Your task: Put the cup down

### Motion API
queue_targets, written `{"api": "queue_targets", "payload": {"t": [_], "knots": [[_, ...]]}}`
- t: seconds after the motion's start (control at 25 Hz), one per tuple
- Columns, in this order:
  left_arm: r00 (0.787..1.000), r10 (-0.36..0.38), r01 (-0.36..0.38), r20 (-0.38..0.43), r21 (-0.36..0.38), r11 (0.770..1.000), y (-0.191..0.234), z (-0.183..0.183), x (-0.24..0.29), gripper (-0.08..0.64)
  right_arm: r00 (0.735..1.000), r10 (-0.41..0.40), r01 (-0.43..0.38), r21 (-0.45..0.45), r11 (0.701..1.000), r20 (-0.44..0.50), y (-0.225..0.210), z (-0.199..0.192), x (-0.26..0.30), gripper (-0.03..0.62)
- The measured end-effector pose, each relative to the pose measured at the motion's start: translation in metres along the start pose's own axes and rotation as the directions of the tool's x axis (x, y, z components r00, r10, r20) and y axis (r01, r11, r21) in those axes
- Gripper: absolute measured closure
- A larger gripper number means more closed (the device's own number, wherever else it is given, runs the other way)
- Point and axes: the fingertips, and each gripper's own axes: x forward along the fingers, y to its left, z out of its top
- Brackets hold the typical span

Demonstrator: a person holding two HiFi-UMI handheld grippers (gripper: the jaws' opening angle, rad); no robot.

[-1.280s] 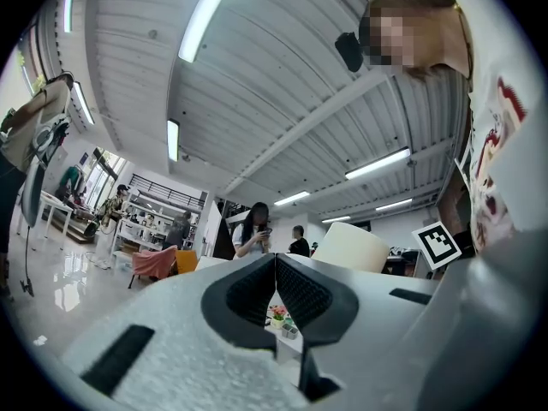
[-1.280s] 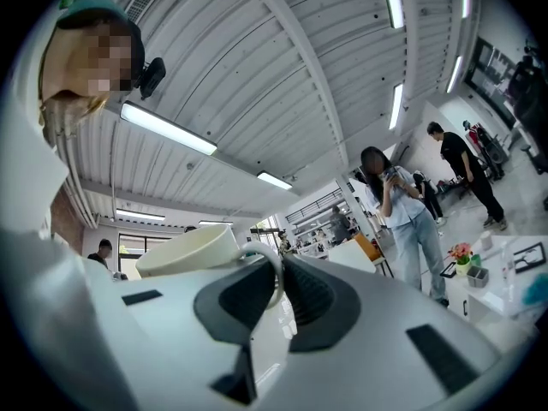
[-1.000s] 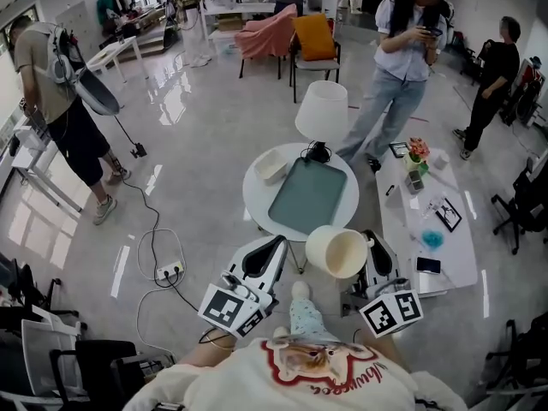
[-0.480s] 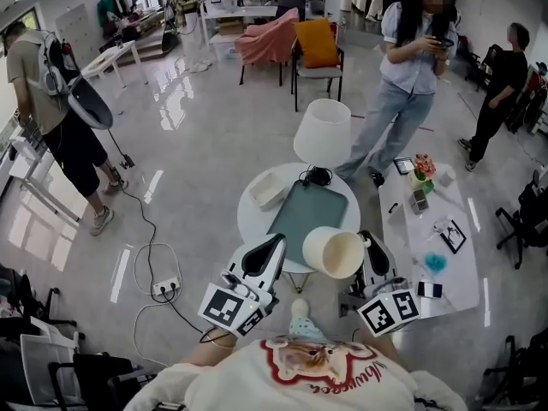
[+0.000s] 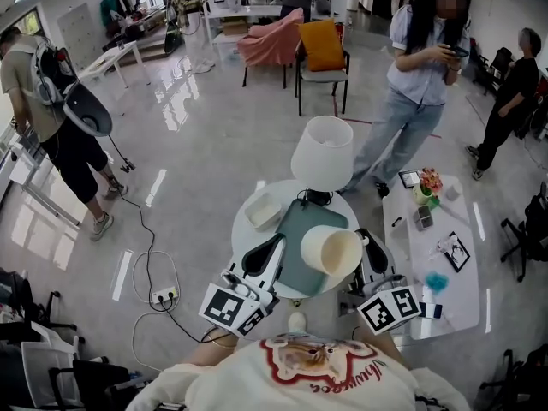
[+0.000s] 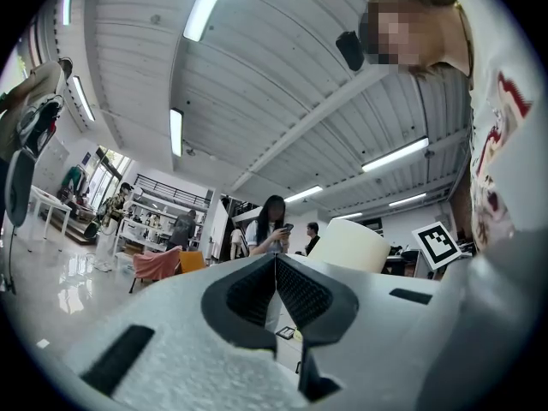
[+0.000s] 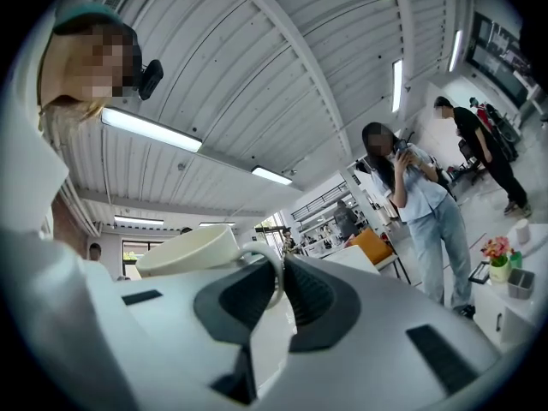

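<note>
Closer than a second ago, the round table (image 5: 242,240) now lies beneath both grippers. Right gripper (image 7: 281,268) is clamped on the handle of the cream cup (image 5: 332,251), held aloft and tilted just to its left, above the green tray (image 5: 315,211). Left gripper (image 6: 276,265) alongside has its jaws pressed together, empty. Beyond the jaws, past the tray, stands a white lamp (image 5: 322,150).

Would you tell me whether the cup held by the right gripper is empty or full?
Empty, as far as shows: the head view looks into the cup, and only its bare cream inside is visible.
</note>
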Motion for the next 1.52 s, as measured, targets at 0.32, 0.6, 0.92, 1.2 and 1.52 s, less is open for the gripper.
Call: {"api": "queue_targets", "payload": {"t": [0.32,0.6,0.92,1.2,1.52], "knots": [[1.000,0.012,-0.012,0.003,-0.004,1.000,0.021,-0.014,0.044,0.543,0.999,0.040,-0.040,0.001,0.999,-0.011,-0.030,0.000,0.040,0.545],[0.998,0.052,-0.052,0.027,0.002,0.999,0.039,-0.011,0.061,0.543,0.998,0.065,-0.064,0.024,0.998,-0.025,-0.042,-0.002,0.065,0.545],[0.997,0.075,-0.075,-0.013,-0.009,0.997,0.057,-0.020,0.051,0.543,0.997,0.066,-0.064,0.050,0.997,-0.041,-0.040,-0.019,0.078,0.544],[0.998,0.052,-0.052,-0.028,-0.013,0.999,0.074,-0.019,0.058,0.543,0.998,0.042,-0.040,0.070,0.997,-0.041,-0.039,-0.029,0.085,0.543],[0.998,0.045,-0.046,-0.051,-0.017,0.999,0.083,-0.030,0.062,0.543,0.999,0.022,-0.020,0.070,0.997,-0.041,-0.050,-0.038,0.092,0.544]]}}
